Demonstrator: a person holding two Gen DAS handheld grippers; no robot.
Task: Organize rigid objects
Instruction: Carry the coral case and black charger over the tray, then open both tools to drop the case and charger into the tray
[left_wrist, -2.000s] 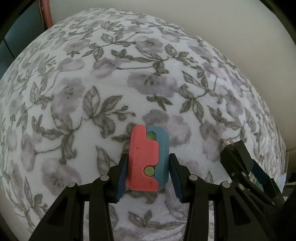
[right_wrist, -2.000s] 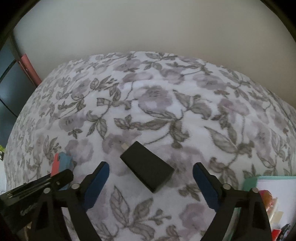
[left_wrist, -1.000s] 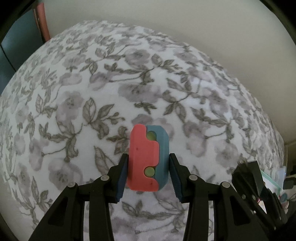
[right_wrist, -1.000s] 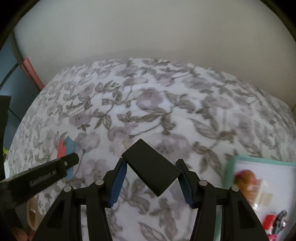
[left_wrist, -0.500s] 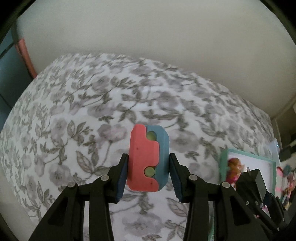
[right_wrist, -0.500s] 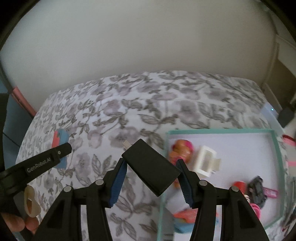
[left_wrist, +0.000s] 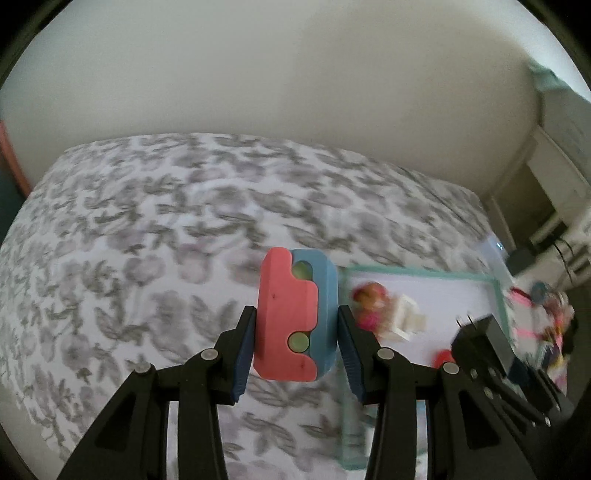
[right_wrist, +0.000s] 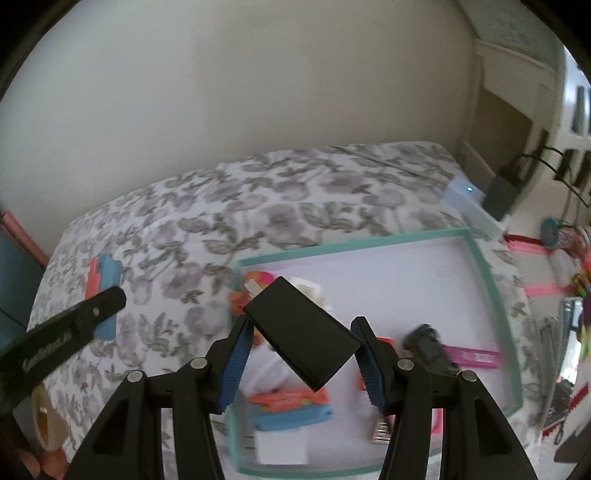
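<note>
Left claw (left_wrist: 295, 334) pinches a red-and-blue block (left_wrist: 295, 314) — right claw (right_wrist: 301, 356) clamps a black charger (right_wrist: 301, 334) cornerwise, a teal-rimmed tray (right_wrist: 495, 295) just beyond both.

Floral grey-and-white bedspread (right_wrist: 295, 192), plain cream wall (right_wrist: 258, 92) behind, white shelving (left_wrist: 561, 177) at right

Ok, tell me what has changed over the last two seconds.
The right tool closed on the black charger, which lay on the bedspread between its open jaws two seconds ago, and lifted it. Both tools then swung over toward the teal-rimmed tray, which has come into view. The left tool keeps its grip on the red and blue block, unchanged.
</note>
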